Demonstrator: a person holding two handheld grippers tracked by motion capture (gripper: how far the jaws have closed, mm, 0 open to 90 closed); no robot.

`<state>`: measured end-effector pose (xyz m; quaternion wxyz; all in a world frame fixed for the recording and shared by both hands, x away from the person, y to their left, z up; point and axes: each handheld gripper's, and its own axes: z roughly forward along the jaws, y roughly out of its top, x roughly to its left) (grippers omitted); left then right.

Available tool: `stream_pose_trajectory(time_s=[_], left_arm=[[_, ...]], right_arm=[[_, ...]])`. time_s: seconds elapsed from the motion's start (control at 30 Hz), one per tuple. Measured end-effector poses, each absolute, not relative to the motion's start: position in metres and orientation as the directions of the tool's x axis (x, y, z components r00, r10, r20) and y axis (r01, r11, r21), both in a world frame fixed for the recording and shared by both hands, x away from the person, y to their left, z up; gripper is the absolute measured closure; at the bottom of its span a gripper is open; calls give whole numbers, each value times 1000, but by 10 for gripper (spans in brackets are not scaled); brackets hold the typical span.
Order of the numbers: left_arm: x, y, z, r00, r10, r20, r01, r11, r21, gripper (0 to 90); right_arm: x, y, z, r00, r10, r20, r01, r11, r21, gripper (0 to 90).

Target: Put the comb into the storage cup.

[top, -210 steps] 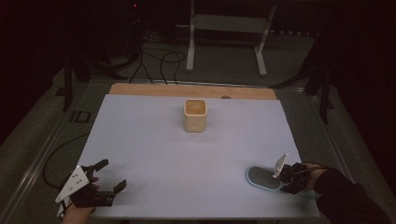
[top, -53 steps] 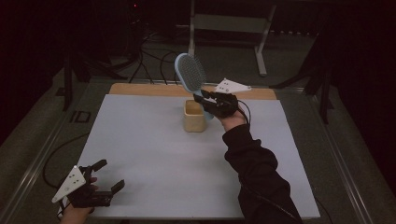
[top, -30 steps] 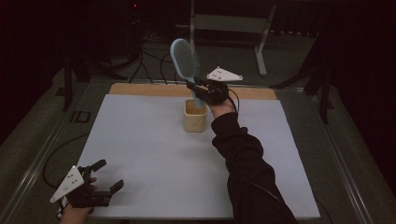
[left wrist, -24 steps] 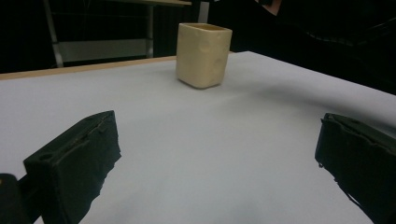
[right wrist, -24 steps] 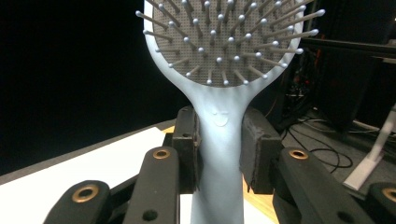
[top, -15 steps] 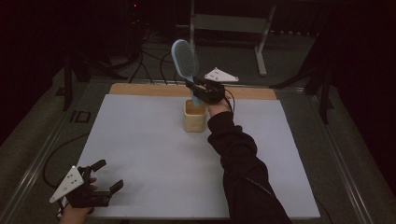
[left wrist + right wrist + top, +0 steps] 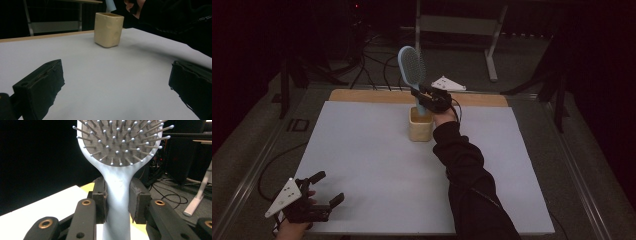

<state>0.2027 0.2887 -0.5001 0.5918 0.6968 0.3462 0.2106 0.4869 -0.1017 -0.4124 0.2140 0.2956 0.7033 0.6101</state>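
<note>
A light blue hairbrush (image 7: 411, 67) stands upright, head up, with the lower end of its handle inside the beige square cup (image 7: 420, 125) at the middle of the white table top. My right gripper (image 7: 426, 98) is shut on the handle just above the cup's rim. In the right gripper view both pads clamp the brush handle (image 7: 117, 195), and the bristled head (image 7: 120, 140) rises above them. At the near left corner my left gripper (image 7: 322, 192) lies low over the table, open, with nothing between its jaws. The cup (image 7: 108, 29) stands far ahead in the left gripper view.
The white mat (image 7: 377, 165) covers most of the table, with a wooden strip (image 7: 362, 96) along its far edge. My right sleeve (image 7: 467, 185) stretches across the right middle of the mat. Cables and a metal stand lie on the dark floor beyond.
The right gripper has sunk with the brush, so the handle's end has gone down into the cup. The left gripper has stayed in place.
</note>
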Motion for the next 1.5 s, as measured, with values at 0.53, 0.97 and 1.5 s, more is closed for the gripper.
stream_pose_trajectory(time_s=[0.53, 0.97, 1.5], left_arm=[[203, 288, -501, 671, 731, -126, 241, -53, 969, 0], [203, 288, -501, 672, 730, -124, 241, -58, 969, 0], [203, 288, -502, 672, 730, -125, 243, -58, 968, 0]], right_arm=[[489, -107, -433, -736, 672, 81, 172, 71, 982, 700], [482, -110, -451, -759, 647, 73, 163, 80, 983, 699], [470, -106, -463, -787, 616, -38, 97, 184, 978, 215]])
